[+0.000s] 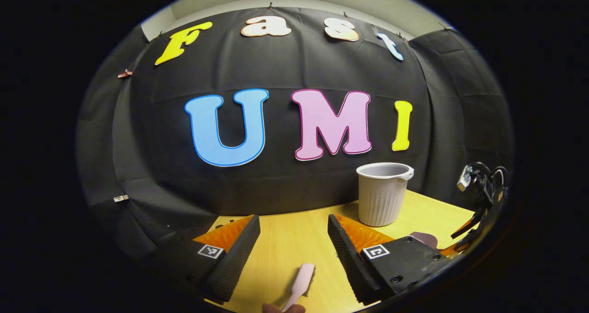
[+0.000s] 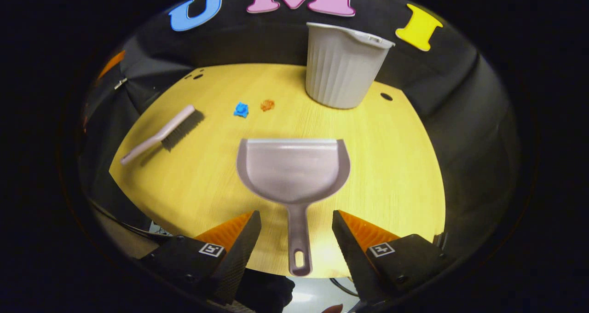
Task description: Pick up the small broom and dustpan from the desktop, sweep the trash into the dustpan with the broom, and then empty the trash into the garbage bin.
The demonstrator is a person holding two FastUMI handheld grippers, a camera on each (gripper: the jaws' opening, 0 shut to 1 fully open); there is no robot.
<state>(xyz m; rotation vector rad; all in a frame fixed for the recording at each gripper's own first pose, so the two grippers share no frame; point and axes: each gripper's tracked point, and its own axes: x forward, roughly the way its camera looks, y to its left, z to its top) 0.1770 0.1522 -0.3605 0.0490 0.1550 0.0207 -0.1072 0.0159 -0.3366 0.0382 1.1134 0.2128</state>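
The right gripper (image 2: 297, 239) has its fingers wide apart, either side of the grey plastic dustpan (image 2: 293, 170) handle. The left gripper (image 1: 293, 253) fingers are apart too, with the pale pink broom (image 1: 300, 285) between them.

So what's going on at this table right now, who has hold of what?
Nothing is gripped yet. A person holds two grippers over a yellow wooden desktop. The right gripper is open, its fingers straddling the handle of the grey dustpan without touching it. The left gripper is open above the small broom, which lies flat to the left of the dustpan. Two bits of trash, a blue scrap and an orange scrap, sit unswept ahead of the pan. The ribbed grey garbage bin stands upright at the back.
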